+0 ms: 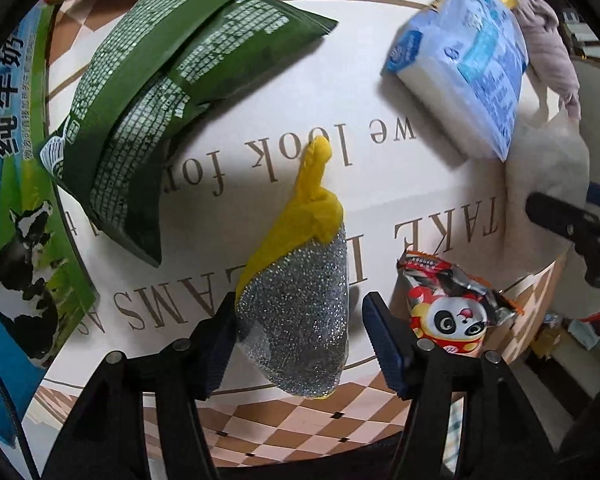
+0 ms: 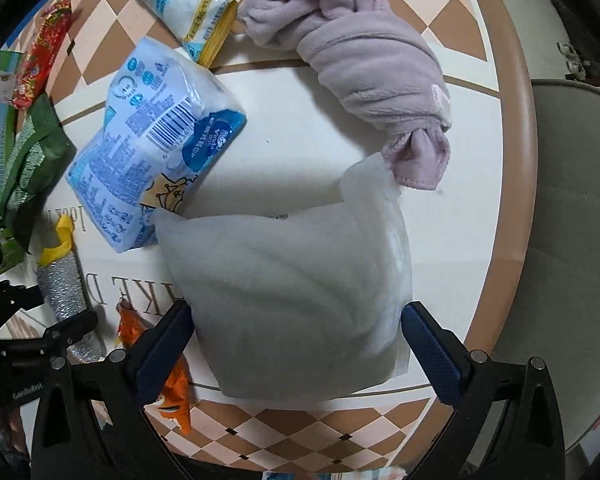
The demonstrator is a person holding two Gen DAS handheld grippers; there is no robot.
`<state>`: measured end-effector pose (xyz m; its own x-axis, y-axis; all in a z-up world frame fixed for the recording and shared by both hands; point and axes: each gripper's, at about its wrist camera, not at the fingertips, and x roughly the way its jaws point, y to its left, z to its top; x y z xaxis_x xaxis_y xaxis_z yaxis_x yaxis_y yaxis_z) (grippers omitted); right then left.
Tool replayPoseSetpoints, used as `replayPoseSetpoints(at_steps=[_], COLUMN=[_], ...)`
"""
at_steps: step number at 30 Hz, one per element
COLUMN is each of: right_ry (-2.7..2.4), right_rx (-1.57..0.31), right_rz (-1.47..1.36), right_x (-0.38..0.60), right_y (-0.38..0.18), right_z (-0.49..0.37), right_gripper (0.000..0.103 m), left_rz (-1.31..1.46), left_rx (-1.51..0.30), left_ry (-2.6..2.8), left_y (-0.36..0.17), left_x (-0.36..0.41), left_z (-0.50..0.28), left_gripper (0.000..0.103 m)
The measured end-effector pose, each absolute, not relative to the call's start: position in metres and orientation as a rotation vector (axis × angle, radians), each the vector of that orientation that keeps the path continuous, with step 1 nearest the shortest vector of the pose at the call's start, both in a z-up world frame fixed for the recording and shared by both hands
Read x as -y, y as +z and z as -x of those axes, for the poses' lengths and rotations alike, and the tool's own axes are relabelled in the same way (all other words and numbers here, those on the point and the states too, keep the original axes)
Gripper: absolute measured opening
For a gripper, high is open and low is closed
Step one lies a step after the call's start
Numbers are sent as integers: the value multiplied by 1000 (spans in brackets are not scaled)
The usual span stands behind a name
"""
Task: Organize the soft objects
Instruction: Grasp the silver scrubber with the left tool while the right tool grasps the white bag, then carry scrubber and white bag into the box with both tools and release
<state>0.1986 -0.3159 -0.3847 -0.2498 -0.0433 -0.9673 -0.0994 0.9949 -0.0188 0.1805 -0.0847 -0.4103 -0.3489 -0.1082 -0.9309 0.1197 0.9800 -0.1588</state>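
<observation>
In the left wrist view my left gripper (image 1: 296,328) is open, with a silver glitter scrubbing pad with a yellow top (image 1: 300,292) lying between its fingers on the round table (image 1: 260,80). The left finger touches the pad, the right finger stands apart. In the right wrist view my right gripper (image 2: 296,336) is open around a white folded cloth (image 2: 296,300); both fingers sit at its sides. A knotted lilac towel (image 2: 372,68) lies beyond it. A blue tissue pack (image 2: 148,148) lies to its left, also in the left wrist view (image 1: 464,64).
A green packet (image 1: 148,104) and a milk carton (image 1: 16,200) lie at the left. A panda snack packet (image 1: 452,304) lies right of the left gripper. A blue-white packet (image 2: 184,4) and a red wrapper (image 2: 44,52) lie far. A chair (image 2: 572,240) stands beside the table.
</observation>
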Motion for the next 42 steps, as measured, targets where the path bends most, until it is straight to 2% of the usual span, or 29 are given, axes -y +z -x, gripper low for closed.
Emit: replayPoseSetpoints(at_steps=[1, 4, 6, 8, 11, 16, 21, 25, 26, 30, 34, 42], right_ry=[40, 7, -5, -14, -27, -20, 66, 145, 166, 229, 279, 287], right_rx=[-1821, -1805, -1793, -1773, -1751, -1713, -1630, -1554, -1537, -1476, -1441, -1468], right_rz=[116, 149, 163, 150, 98, 9, -40, -30, -28, -15, -17, -37], right_x=[315, 311, 305, 307, 312, 317, 290, 258, 246, 182, 102, -38], right_y=[-386, -387, -382, -365, -348, -312, -252, -201, -184, -160, -150, -170], right_z=[-196, -191, -187, -189, -179, -158, -138, -155, -170, -184, -208, -256], right_gripper=[103, 101, 93, 79, 72, 71, 71, 71, 71, 71, 72, 72], left_rz=[-31, -60, -61, -62, -46, 0, 55, 77, 83, 94, 118, 201], left_rx=[-1900, -1877, -1867, -1842, -1803, -1711, -1598, -1531, -1523, -1468, -1450, -1526], left_ry=[-223, -205, -195, -180, -159, -148, -163, -157, -154, -113, -66, 4], left_y=[-407, -401, -394, -386, -370, -322, -246, -180, -172, -131, -135, -185], left_x=[85, 79, 79, 70, 59, 38, 0, -19, -15, -32, -80, -191], left_z=[-178, -166, -158, -149, -142, -124, -102, -108, -130, -155, -190, -248], left_gripper=[51, 48, 47, 46, 46, 46, 46, 46, 46, 46, 46, 46])
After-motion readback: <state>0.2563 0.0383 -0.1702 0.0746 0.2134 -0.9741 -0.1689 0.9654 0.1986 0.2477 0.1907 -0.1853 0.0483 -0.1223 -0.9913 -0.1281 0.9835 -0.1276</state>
